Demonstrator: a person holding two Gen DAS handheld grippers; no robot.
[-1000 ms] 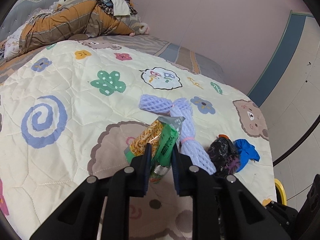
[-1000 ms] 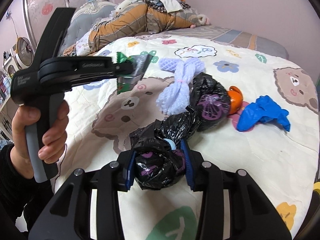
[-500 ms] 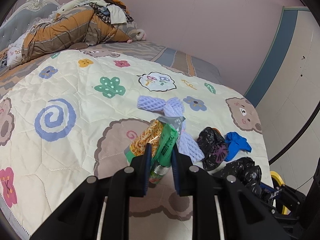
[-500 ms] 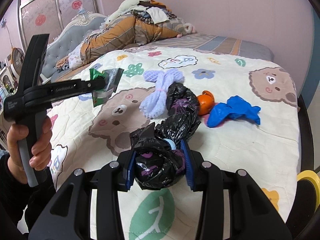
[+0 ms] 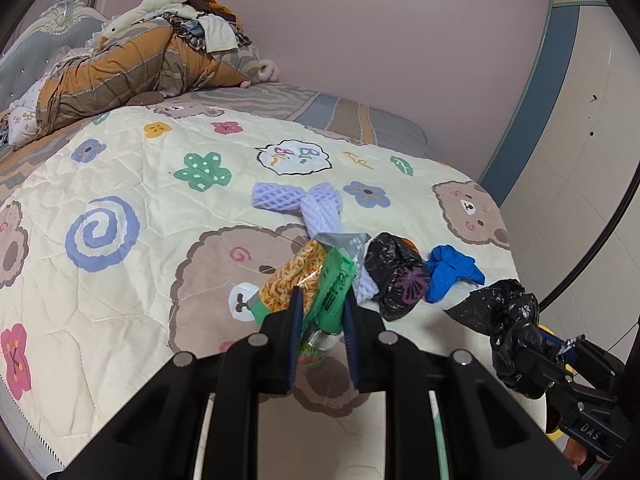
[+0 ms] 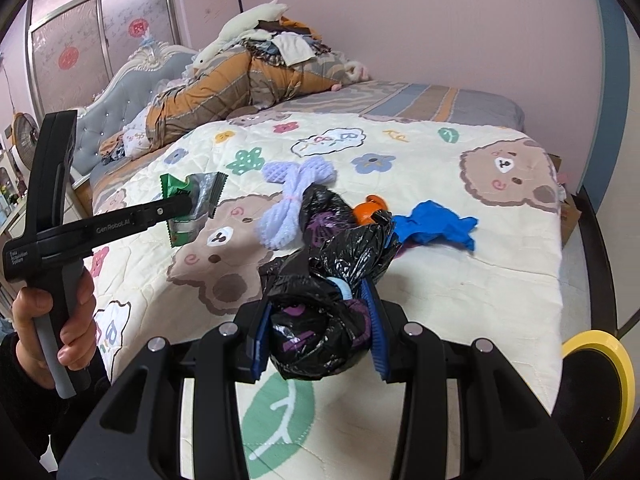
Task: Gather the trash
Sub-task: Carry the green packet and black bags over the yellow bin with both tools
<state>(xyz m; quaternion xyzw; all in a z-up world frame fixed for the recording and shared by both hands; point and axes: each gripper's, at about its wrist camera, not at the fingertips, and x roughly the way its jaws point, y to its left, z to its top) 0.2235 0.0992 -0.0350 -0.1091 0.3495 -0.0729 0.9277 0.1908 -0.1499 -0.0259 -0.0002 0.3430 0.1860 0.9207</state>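
Pinching snack wrapper (image 5: pixel 320 280) in left fingers (image 5: pixel 297 312), black bag (image 6: pixel 320 332) in right; hand (image 6: pixel 56 332) only right-view.

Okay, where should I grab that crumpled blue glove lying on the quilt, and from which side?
Take the crumpled blue glove at its bunched middle, coming down from above. It lies flat and limp on the quilt, so there is no edge to slide under. Its right side is clear; the orange piece and the black bag crowd its left.
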